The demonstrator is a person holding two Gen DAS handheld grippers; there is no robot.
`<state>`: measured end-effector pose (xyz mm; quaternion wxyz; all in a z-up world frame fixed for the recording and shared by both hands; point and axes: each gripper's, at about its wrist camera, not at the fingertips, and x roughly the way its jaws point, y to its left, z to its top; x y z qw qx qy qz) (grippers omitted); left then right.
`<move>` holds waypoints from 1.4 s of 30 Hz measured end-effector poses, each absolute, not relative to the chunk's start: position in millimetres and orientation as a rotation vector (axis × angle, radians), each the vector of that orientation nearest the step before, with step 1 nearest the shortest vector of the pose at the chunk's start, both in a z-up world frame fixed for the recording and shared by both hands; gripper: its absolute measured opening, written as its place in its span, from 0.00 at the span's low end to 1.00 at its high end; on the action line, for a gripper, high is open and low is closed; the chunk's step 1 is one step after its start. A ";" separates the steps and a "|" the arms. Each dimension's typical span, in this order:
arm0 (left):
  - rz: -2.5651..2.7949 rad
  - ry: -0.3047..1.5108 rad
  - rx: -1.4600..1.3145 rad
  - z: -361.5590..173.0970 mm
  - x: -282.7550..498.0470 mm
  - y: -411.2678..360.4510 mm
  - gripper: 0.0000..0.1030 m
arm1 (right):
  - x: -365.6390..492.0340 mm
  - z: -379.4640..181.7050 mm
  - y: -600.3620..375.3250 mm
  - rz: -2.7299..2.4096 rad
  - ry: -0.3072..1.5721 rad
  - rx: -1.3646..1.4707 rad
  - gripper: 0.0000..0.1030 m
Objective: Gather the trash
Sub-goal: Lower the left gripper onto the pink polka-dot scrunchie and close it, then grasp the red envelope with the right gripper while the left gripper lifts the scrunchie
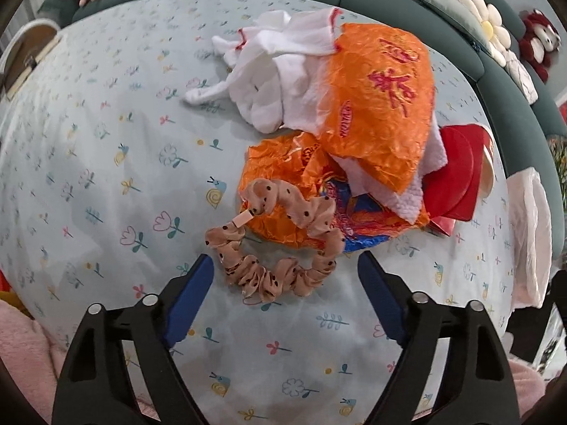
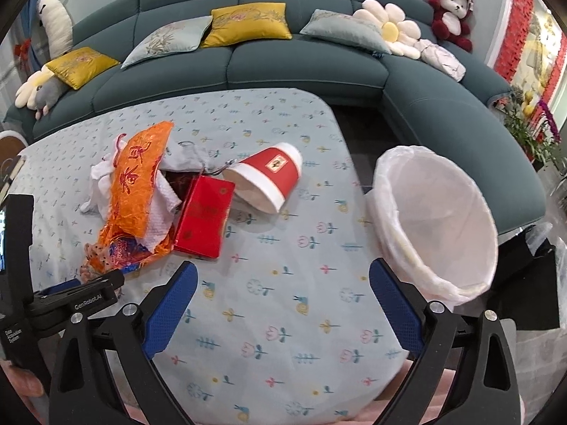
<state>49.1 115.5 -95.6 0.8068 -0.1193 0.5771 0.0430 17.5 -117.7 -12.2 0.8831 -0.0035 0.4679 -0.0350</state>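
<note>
Left tongs [image 1: 285, 265] hang wide open and empty over a spotted scrunchie [image 1: 280, 248] lying half on orange wrappers [image 1: 375, 106]; closing here risks binning the scrunchie, not trash.

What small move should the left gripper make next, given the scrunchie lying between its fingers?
Probably lower the left gripper a little further and close on the beige dotted scrunchie. Its jaws stand open astride the scrunchie, not yet pressing it, and the scrunchie lies partly on the orange wrapper. The lined bin sits open at the table's edge. Whether the scrunchie counts as trash is unclear.
</note>
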 end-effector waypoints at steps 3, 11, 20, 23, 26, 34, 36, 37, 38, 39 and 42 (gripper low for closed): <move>0.085 1.238 -0.284 -99.4 51.2 119.1 0.61 | 26.5 -18.8 -110.3 -0.054 0.984 -0.008 0.86; 0.038 1.233 -0.263 -98.6 54.3 112.9 0.19 | 46.9 -33.4 -88.8 0.002 1.019 -0.010 0.73; 0.011 1.156 -0.222 -71.2 54.6 101.9 0.11 | 51.1 -37.1 -83.4 0.022 1.027 0.002 0.67; 0.008 1.136 -0.227 -63.0 54.3 103.9 0.11 | 52.9 -36.9 -83.9 0.023 1.027 0.007 0.67; 0.006 1.121 -0.242 -57.4 56.0 105.9 0.10 | 56.8 -38.4 -82.1 0.038 1.034 0.027 0.67; -0.001 1.097 -0.265 -50.0 61.8 111.1 0.10 | 73.1 -48.3 -66.9 0.074 1.052 0.023 0.60; -0.005 1.094 -0.270 -49.0 62.3 111.5 0.10 | 77.0 -53.1 -65.6 0.081 1.064 0.038 0.59; -0.006 1.092 -0.271 -48.4 62.4 111.7 0.10 | 78.8 -56.2 -65.1 0.083 1.070 0.047 0.56; -0.007 1.090 -0.274 -47.8 62.9 112.1 0.10 | 81.2 -60.0 -64.5 0.086 1.080 0.053 0.54; -0.009 1.089 -0.278 -47.3 63.3 112.4 0.10 | 82.6 -62.1 -63.8 0.089 1.086 0.056 0.49; -0.014 1.088 -0.281 -46.8 63.7 112.4 0.08 | 86.6 -70.5 -63.4 0.105 1.111 0.079 0.39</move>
